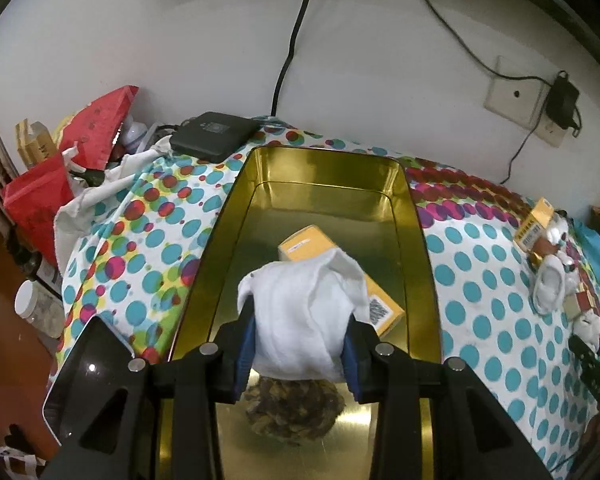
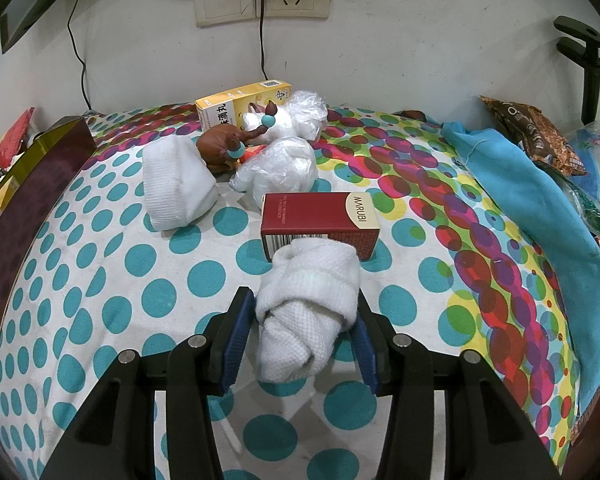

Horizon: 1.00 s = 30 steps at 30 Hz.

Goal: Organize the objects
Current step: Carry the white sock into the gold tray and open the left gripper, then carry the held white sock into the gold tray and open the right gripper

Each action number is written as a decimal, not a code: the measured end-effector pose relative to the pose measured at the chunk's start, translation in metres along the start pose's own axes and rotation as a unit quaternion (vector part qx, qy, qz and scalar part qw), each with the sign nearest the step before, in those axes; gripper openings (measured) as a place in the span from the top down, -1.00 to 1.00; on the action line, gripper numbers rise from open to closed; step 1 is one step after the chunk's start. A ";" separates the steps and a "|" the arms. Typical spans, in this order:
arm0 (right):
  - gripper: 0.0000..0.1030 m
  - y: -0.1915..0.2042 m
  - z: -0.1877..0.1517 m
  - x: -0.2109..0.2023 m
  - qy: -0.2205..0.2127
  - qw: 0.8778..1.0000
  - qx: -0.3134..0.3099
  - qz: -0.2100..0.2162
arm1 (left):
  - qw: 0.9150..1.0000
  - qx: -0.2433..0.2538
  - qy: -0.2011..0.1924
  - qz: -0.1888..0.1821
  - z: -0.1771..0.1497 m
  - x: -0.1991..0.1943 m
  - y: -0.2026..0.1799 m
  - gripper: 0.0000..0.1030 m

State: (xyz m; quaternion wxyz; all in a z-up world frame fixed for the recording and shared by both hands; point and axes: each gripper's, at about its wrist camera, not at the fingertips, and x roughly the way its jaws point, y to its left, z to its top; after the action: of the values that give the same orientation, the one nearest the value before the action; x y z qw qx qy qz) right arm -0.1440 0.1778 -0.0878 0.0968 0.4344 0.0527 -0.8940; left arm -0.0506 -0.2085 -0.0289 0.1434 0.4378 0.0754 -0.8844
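While hovering over the long gold metal tin (image 1: 236, 216), left tongs (image 1: 300, 350) clamped on a rolled white sock (image 1: 304, 312). Right tongs (image 2: 300, 340) pinching another knotted white sock (image 2: 308, 304), touching a red MARUBI carton (image 2: 320, 220); bare polka-dot bed cover (image 2: 100, 300) alongside.

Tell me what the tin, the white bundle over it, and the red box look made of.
Tin: metal, glossy gold inside, mirror-like reflections. White bundle: soft knit cloth, likely cotton; it folds and creases. Red box: printed cardboard, probably; sharp folded edges, slight sheen.
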 end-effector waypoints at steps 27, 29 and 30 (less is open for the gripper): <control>0.12 0.000 0.001 0.000 0.000 1.000 -0.002 -0.003 | 0.998 0.034 -0.016 0.041 -0.032 -0.044 -0.012 -0.15; 0.16 0.000 0.001 0.000 -0.002 1.000 -0.006 -0.005 | 0.998 0.037 -0.021 0.044 -0.037 -0.052 -0.013 -0.15; 0.17 0.000 0.001 0.000 -0.002 1.000 -0.008 -0.007 | 0.998 0.038 -0.024 0.046 -0.040 -0.056 -0.014 -0.15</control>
State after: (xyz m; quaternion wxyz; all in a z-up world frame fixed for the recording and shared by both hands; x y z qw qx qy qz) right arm -0.1449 0.1774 -0.0872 0.0939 0.4313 0.0624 -0.8951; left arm 0.0068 -0.1746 -0.0086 0.1686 0.4248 0.0178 -0.8893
